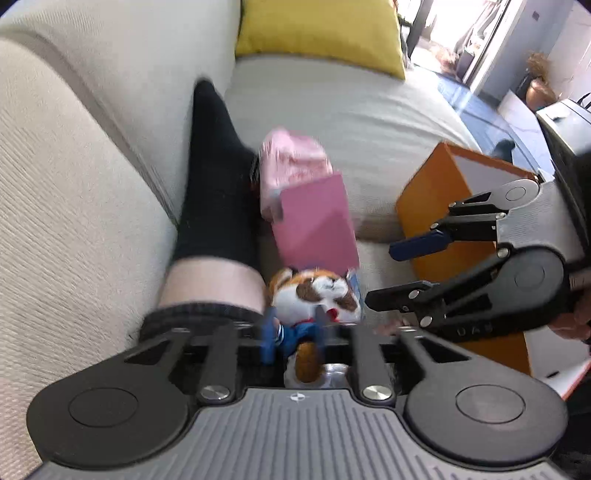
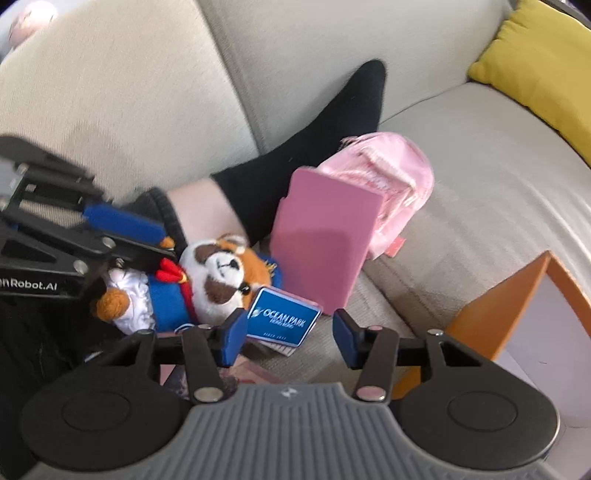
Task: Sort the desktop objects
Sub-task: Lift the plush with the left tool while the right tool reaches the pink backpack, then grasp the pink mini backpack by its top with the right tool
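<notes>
My left gripper [image 1: 295, 334] is shut on a plush red panda in a blue suit [image 1: 317, 291], holding it by the body; it also shows in the right wrist view [image 2: 207, 284] with a blue Ocean Park tag [image 2: 282, 317]. The left gripper appears there at the left [image 2: 147, 240]. My right gripper [image 2: 288, 332] is open and empty, just in front of the tag; it shows at the right of the left wrist view [image 1: 384, 269]. A pink notebook [image 2: 325, 236] leans on a small pink backpack [image 2: 388, 177] on the sofa.
A person's leg in a black sock [image 2: 314, 140] lies on the beige sofa [image 2: 480, 184] beside the objects. An orange box [image 1: 443, 206] with a white inside stands at the right. A yellow cushion [image 1: 317, 33] rests at the back.
</notes>
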`<move>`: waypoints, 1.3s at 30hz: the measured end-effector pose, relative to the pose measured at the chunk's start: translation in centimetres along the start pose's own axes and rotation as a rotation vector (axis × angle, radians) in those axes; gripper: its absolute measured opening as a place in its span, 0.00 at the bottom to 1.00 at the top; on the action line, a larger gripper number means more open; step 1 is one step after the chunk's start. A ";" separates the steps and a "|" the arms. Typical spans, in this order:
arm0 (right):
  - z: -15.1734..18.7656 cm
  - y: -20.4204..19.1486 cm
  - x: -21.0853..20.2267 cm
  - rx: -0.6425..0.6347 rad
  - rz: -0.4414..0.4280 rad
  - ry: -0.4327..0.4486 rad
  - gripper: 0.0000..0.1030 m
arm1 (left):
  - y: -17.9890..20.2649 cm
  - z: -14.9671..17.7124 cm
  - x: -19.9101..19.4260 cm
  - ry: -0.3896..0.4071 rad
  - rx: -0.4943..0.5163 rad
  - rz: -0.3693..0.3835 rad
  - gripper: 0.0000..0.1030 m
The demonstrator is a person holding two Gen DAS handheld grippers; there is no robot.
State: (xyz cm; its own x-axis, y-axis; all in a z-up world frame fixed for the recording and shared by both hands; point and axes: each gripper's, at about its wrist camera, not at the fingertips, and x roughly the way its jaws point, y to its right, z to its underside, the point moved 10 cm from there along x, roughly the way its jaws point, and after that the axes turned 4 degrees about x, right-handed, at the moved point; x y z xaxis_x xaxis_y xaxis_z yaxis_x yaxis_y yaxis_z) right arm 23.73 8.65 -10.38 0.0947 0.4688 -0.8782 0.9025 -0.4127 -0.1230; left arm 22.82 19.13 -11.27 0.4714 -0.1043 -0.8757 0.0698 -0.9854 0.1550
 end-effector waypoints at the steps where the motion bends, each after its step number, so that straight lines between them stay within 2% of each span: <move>1: 0.1 -0.2 0.2 -0.004 -0.002 -0.006 0.50 | -0.2 0.0 0.3 -0.010 -0.026 0.000 0.32; 3: 0.3 -0.4 0.6 -0.012 0.005 -0.014 0.50 | -0.5 0.1 0.9 -0.034 -0.040 0.003 0.36; 5: 0.2 -0.4 1.0 -0.018 0.011 -0.015 0.50 | -0.7 0.0 1.5 -0.056 -0.059 0.025 0.47; 8: -0.1 -0.3 1.1 -0.012 0.006 -0.012 0.49 | -0.2 0.5 2.4 -0.082 -0.051 0.041 0.55; 11: -0.1 -0.3 1.3 -0.016 0.003 -0.015 0.49 | 0.4 0.6 3.0 -0.101 -0.032 0.033 0.60; 14: 0.1 -0.3 1.2 -0.032 0.007 -0.026 0.45 | 0.9 1.0 3.1 -0.099 0.016 0.006 0.60; 17: 0.4 0.4 1.2 -0.027 0.025 -0.034 0.45 | 2.3 1.7 3.2 -0.085 0.152 -0.077 0.61; 19: 0.2 1.1 0.9 0.001 0.029 -0.030 0.44 | 3.6 2.2 3.4 -0.067 0.261 -0.164 0.58; 21: -0.3 1.6 0.2 0.014 0.029 -0.012 0.43 | 4.3 2.3 3.4 -0.036 0.307 -0.216 0.53; 24: -1.3 2.6 -0.8 0.030 0.056 0.017 0.45 | 4.2 2.3 2.6 0.002 0.303 -0.216 0.44; 25: -1.7 3.0 -1.0 0.042 0.064 0.023 0.45 | 4.1 2.1 2.2 0.015 0.295 -0.208 0.37; 26: -2.2 3.5 -1.1 0.057 0.071 0.028 0.45 | 4.0 1.8 1.7 0.031 0.282 -0.198 0.12; 27: -2.7 4.1 -1.2 0.079 0.075 0.033 0.45 | 4.1 1.4 1.2 0.049 0.271 -0.172 0.06; 30: -4.4 5.6 -1.0 0.165 0.078 0.038 0.45 | 3.5 0.4 0.1 0.081 0.268 -0.205 0.05; 34: -6.7 7.5 0.1 0.286 0.102 0.037 0.46 | 3.2 0.3 0.0 0.067 0.223 -0.170 0.05; 36: -7.4 8.4 1.0 0.341 0.110 0.023 0.48 | 3.1 0.5 0.5 0.048 0.198 -0.148 0.10; 37: -7.7 8.6 1.5 0.368 0.102 0.010 0.51 | 3.1 0.6 0.8 0.038 0.194 -0.147 0.16; 39: -8.0 8.9 2.5 0.412 0.089 -0.015 0.52 | 3.4 0.9 1.2 0.026 0.215 -0.163 0.22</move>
State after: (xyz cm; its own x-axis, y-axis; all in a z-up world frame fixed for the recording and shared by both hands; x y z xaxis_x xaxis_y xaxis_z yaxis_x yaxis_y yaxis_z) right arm 35.35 12.41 -10.02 0.1556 0.4072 -0.9000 0.6473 -0.7303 -0.2185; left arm 22.85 15.53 -12.17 0.4916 0.0586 -0.8689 -0.0401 -0.9951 -0.0898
